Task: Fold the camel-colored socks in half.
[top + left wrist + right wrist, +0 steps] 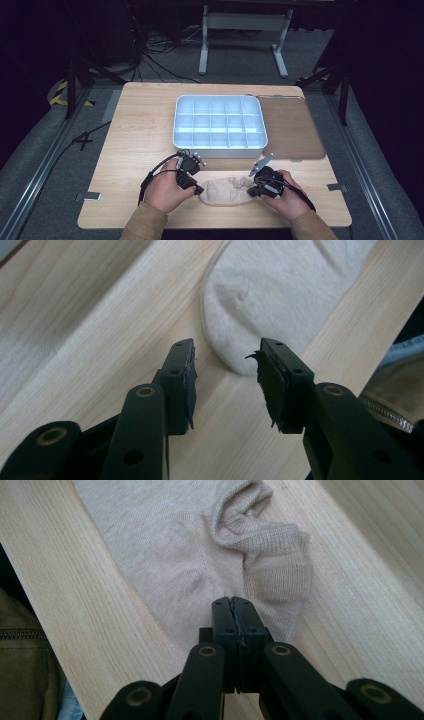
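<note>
Table [135, 130] of pale wood seen from above, set on a grey floor with dark stands around it. A brown mat [292, 127] lies on the table's far right. Beside it, near the middle of the table, sits a white tray [219, 146] divided into many small compartments; nothing can be seen in them from here.

Nearer the person, at the front edge, a beige sock [225, 191] lies flat on the wood, stretched sideways between the two hands. The person's sleeves come in from the bottom.

The right gripper [234, 611] rests at the sock's crumpled end, where the cuff bunches into folds. Its jaws are pressed fully together right at the fabric's edge; whether a thin layer of cloth is pinched between them cannot be told.

The left gripper [226, 367] sits at the sock's other, rounded end, the toe. Its jaws stand partly apart, with the toe tip just ahead of them and bare wood in the gap, so nothing is held.

The sock looks soft, light and limp. It should sag and fold when lifted, and it will not break or slip much against rubber pads. A good hold is likely a pinch on the toe tip at one end and the thicker ribbed cuff at the other.
</note>
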The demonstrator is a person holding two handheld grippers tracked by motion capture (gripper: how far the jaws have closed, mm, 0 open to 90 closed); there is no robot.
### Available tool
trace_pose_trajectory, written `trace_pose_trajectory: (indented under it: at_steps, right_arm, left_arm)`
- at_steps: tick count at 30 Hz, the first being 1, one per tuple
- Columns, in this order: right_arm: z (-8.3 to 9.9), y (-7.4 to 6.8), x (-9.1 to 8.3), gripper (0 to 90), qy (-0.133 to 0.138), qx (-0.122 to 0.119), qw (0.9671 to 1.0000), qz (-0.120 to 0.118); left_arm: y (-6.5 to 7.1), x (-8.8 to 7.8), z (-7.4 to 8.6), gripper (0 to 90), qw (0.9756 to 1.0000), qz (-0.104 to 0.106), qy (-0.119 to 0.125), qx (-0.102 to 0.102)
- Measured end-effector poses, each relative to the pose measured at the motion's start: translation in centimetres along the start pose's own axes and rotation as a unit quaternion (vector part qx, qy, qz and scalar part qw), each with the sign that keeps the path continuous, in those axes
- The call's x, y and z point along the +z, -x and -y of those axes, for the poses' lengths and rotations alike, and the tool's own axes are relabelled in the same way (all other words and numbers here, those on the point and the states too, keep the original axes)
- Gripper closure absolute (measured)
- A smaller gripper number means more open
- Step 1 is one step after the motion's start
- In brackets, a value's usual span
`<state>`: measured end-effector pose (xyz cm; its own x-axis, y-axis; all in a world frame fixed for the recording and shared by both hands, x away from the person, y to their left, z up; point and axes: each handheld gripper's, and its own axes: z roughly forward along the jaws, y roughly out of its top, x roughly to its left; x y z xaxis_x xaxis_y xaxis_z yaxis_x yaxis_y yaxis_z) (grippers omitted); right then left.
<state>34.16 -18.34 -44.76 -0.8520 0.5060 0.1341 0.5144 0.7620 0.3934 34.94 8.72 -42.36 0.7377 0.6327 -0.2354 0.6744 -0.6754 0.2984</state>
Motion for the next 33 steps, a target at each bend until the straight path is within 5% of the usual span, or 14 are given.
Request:
trace_pose_trajectory:
  at_steps: [3, 13, 25, 33]
  right_arm:
    - [0.0, 0.1, 0.0, 90.0, 0.000, -0.002, 1.0000, -0.002]
    - [0.0, 0.0, 0.0, 90.0, -0.003, -0.004, 1.0000, 0.001]
    - [0.0, -0.1, 0.0, 90.0, -0.002, -0.008, 1.0000, 0.006]
    - [0.0, -0.2, 0.0, 90.0, -0.003, -0.010, 0.9999, 0.007]
  left_arm:
    - [0.2, 0.9, -0.4, 59.2, 0.9999, -0.015, -0.003, -0.005]
    - [0.5, 2.4, -0.6, 55.2, 0.9998, 0.000, -0.020, -0.010]
    - [2.1, 2.9, -1.0, 50.0, 0.9989, -0.034, -0.021, 0.022]
    - [2.5, 2.6, -0.7, 62.3, 0.9977, -0.034, -0.052, -0.025]
